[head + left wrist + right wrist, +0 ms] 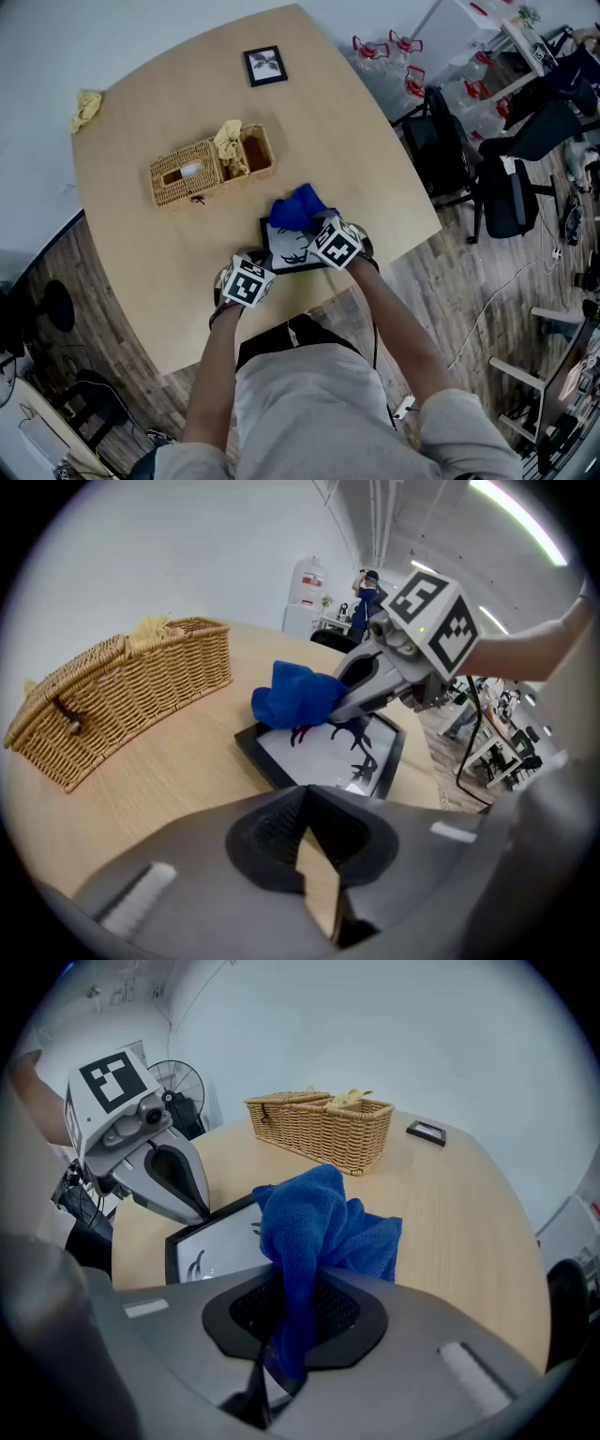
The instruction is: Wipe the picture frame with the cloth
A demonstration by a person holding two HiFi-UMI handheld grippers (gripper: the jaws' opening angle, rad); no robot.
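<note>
The left gripper (302, 808) has its jaws together on nothing, just beside the picture frame (323, 761) near the table (141, 272) edge. The right gripper (289, 1302) pinches the blue cloth (319, 1218) over the frame's far corner. In the head view, marker cubes hide much of the frame. Beyond it stands a wicker basket (211, 169).

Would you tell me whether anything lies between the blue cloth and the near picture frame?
Nothing visible does. The blue cloth, clamped in the right gripper, sits over the picture frame's far edge; the left gripper is shut, short of it.
</note>
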